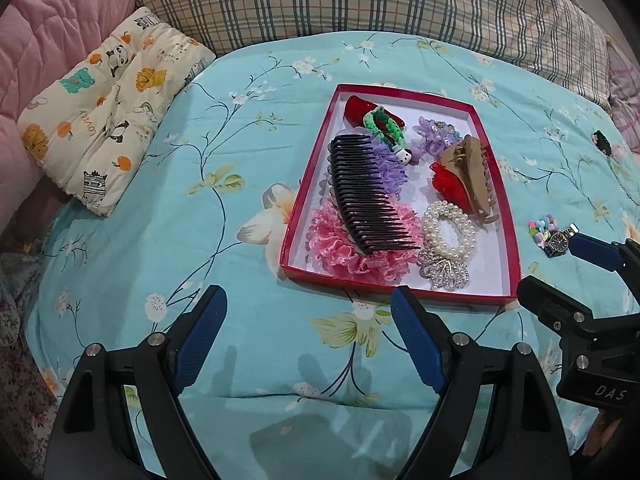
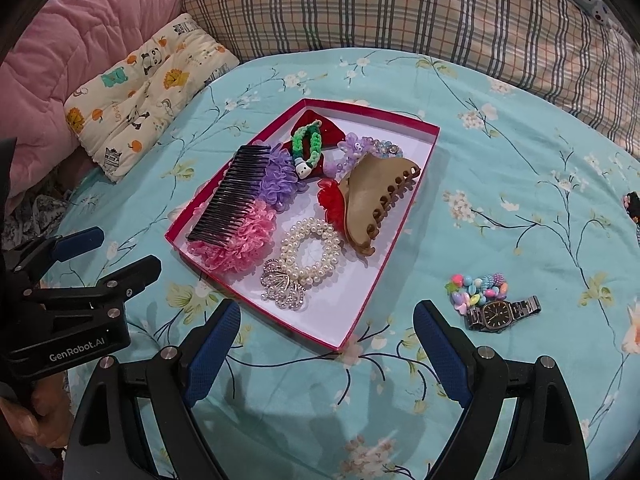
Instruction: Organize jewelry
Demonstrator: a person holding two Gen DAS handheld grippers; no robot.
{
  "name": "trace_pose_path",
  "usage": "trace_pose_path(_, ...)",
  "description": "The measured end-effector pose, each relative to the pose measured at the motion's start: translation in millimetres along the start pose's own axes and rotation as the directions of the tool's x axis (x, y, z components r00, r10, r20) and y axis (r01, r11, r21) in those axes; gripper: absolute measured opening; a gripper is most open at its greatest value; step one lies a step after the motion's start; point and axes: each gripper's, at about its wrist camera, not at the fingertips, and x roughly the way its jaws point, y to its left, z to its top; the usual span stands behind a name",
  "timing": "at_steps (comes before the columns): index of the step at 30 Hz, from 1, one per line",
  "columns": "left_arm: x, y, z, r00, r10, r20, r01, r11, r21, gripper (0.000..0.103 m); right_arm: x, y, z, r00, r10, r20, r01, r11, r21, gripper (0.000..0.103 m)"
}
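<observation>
Two pieces are not yet in the shallow red-rimmed box with the white floor (image 2: 394,216): a steel-band wristwatch with a dark square dial (image 2: 500,312) and a pastel beaded bracelet (image 2: 478,286) touching it, both on the blue floral bedspread (image 2: 520,168) just right of the box. The box already holds a dark comb (image 2: 232,200), pearl bracelet (image 2: 310,252), tan claw clip (image 2: 376,196) and more. The right gripper (image 2: 326,354) hangs wide open, empty, near the watch; the left gripper (image 1: 308,336) is spread and empty too. Best bet is probably pinching the watch across its band, not the slick dial, and pressing gently since the bedding gives.
</observation>
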Motion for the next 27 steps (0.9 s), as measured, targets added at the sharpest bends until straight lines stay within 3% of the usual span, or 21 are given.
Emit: trace_pose_path(27, 0.6, 5.1, -1.0, 1.0, -0.008, -0.01, 0.008, 1.0, -0.016, 0.085, -1.7, 3.8, -1.1, 1.0, -0.003, -0.002, 0.003, 1.0, -0.005, 0.09)
